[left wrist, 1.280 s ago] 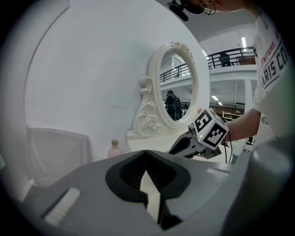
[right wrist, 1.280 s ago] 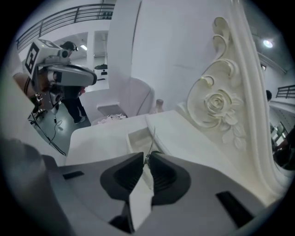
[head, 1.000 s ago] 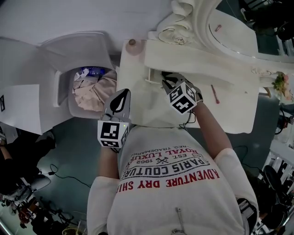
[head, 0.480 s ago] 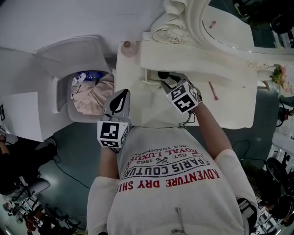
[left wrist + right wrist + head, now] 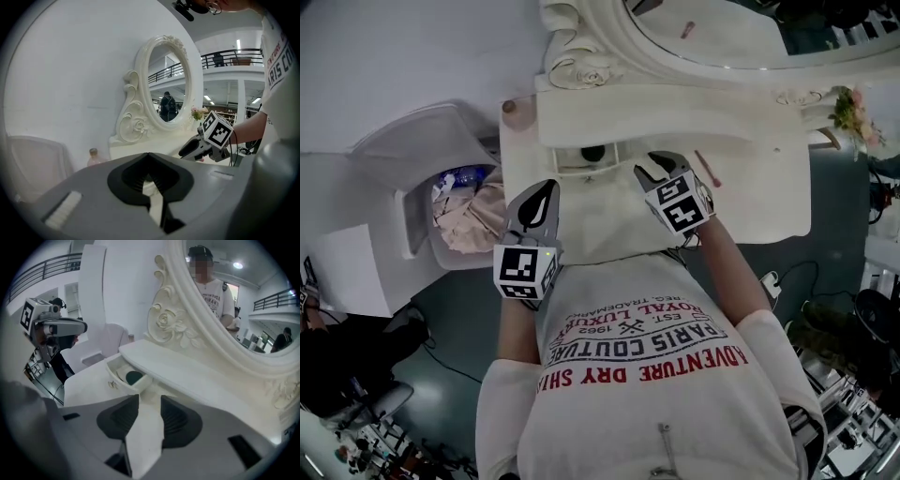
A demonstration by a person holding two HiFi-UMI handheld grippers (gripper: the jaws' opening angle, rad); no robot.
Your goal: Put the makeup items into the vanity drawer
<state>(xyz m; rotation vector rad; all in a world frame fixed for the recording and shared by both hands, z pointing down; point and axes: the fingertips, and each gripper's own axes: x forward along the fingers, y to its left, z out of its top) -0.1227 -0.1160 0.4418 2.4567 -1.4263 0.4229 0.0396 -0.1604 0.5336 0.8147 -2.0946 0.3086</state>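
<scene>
White vanity (image 5: 769, 197), pink bottle (image 5: 512, 106) near its open drawer (image 5: 125, 383): left hand-held gripper (image 5: 547, 187) shut, right hand-held gripper (image 5: 649, 167) just opened, empty.

Place: a bedroom corner staged inside a large hall.
Home-like: white vanity counter (image 5: 769, 199), ornate oval mirror (image 5: 169, 82).
Hall signs: railed mezzanine (image 5: 234, 52) and ceiling strip lights (image 5: 238, 44), upper right.

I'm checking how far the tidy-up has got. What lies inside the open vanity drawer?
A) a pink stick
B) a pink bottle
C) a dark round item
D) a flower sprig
C: the right gripper view looks into the open drawer, and a dark round item lies inside it.
</scene>
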